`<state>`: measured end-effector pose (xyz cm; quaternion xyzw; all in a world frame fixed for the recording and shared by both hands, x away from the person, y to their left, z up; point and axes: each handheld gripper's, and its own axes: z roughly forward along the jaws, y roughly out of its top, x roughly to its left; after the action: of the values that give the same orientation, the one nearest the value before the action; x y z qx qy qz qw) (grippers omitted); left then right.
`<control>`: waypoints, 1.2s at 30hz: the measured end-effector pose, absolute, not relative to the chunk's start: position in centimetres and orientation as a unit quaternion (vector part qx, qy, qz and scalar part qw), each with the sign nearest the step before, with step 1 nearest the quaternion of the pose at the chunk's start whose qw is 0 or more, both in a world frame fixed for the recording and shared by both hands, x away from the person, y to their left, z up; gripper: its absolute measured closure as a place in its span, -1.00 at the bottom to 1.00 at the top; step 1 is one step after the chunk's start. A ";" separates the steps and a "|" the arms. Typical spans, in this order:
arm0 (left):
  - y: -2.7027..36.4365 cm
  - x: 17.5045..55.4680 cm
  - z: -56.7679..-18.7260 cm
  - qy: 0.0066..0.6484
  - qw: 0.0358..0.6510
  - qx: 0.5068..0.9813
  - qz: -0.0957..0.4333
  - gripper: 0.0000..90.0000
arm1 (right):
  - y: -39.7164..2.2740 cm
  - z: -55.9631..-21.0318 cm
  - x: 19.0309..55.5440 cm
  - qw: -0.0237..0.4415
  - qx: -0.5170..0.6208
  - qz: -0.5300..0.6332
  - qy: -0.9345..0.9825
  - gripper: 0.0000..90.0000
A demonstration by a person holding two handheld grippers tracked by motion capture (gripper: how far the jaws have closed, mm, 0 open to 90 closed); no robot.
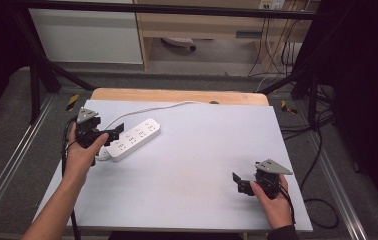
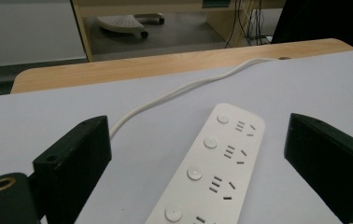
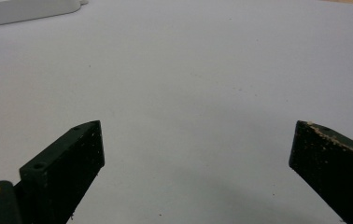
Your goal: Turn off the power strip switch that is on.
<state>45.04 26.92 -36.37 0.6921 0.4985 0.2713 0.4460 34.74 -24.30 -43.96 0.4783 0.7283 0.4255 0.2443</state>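
At the left of the high view, the person's left hand [image 1: 83,152] holds the left gripper [image 1: 108,131] over the near-left part of the pale grey tabletop [image 1: 197,160]. Its fingers [image 2: 74,165] are spread wide apart with nothing between them but air, and they point along a white power strip [image 1: 133,138]. In the left gripper view the power strip [image 2: 212,170] lies flat on the tabletop between and just beyond the two fingers, touching neither; it shows a row of round buttons beside its sockets. Its white cord [image 1: 167,106] runs from the far end toward the wooden back edge [image 1: 177,95] of the tabletop.

Well apart from it, at the lower right, the right hand [image 1: 273,200] holds the right gripper [image 1: 238,181] low over bare tabletop. Its fingers [image 3: 67,163] also stand wide open and empty. The right finger carries pale specks along its top edge.
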 end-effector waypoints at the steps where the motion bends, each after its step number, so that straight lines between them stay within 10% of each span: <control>1: 26.9 45.1 -36.5 0.498 0.445 0.692 0.273 -0.84 | -24.3 -44.0 34.7 0.245 0.478 0.425 0.728 -0.91; 36: 26.9 46.5 -38.2 0.516 0.418 0.693 0.280 -0.78 | -24.4 -44.2 34.7 0.237 0.483 0.420 0.730 -0.92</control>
<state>46.53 26.85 -38.24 0.6934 0.5158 0.2795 0.4183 34.74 -24.45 -44.18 0.4834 0.7305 0.4204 0.2366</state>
